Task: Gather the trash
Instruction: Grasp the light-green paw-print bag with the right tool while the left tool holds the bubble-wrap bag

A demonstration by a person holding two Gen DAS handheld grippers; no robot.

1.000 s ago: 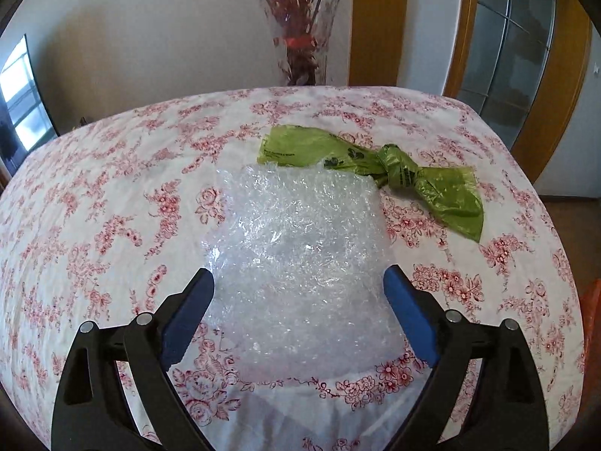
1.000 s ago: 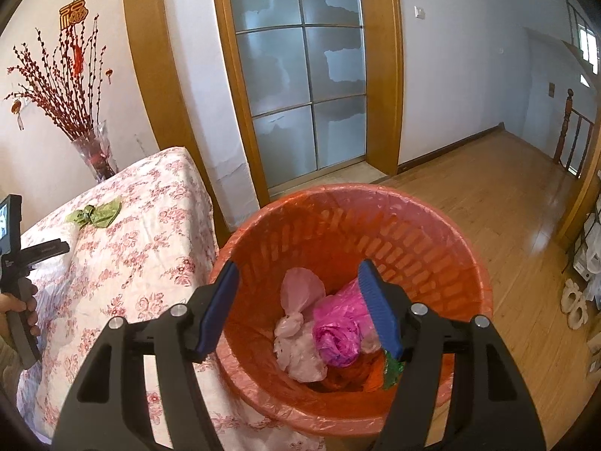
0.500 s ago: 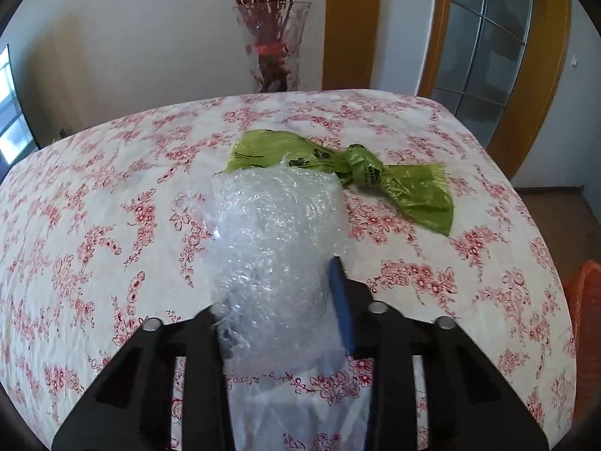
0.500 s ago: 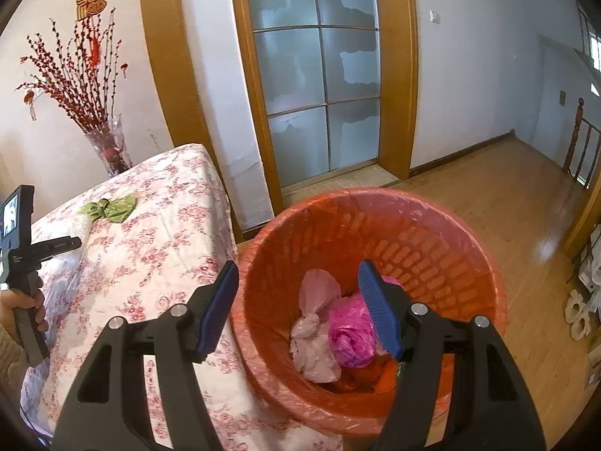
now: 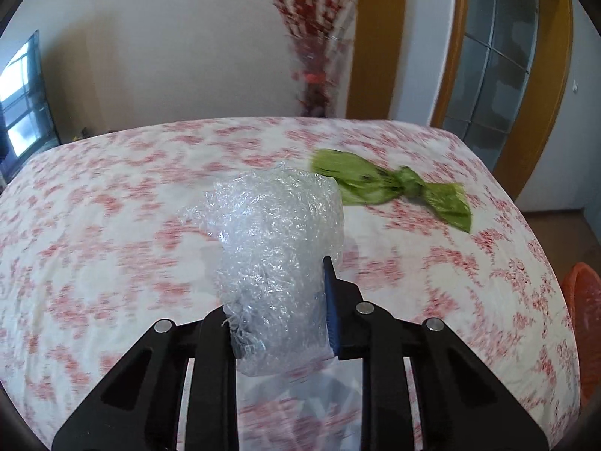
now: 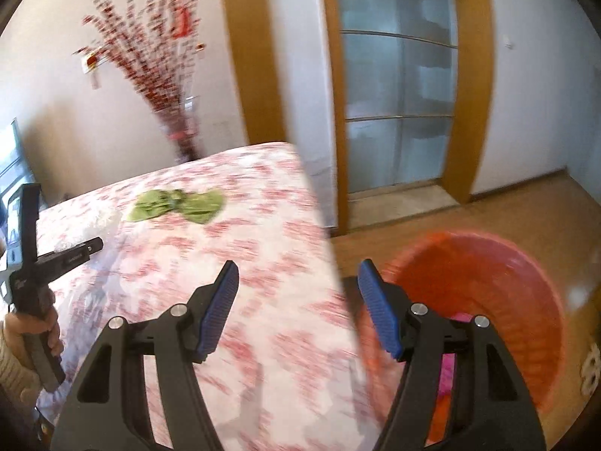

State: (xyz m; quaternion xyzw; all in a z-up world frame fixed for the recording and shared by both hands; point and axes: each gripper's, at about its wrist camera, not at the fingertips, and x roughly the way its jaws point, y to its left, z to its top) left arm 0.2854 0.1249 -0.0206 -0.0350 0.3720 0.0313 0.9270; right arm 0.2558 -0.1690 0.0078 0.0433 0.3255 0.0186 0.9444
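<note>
The left gripper [image 5: 280, 314] pinches the bubble wrap [image 5: 276, 248] between its fingers, lifted off the counter [image 5: 112, 225] for binning. The right gripper [image 6: 296, 310], fingers spread and empty, hangs between the counter and the orange bin [image 6: 507, 282]; a green bag [image 5: 390, 189] awaits.

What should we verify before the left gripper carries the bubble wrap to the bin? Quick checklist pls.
1. Left gripper shut on the bubble wrap: ok.
2. Wrap lifted off the tablecloth: cannot tell, frame blurred.
3. Red bin open and reachable beside the table: ok.
4. Room in the bin: ok, trash sits low inside.
5. Right gripper open, holding nothing: ok, but it hangs between table and bin, so the path is not ok.
6. Green bag left on the table, apart from the wrap: ok.
</note>
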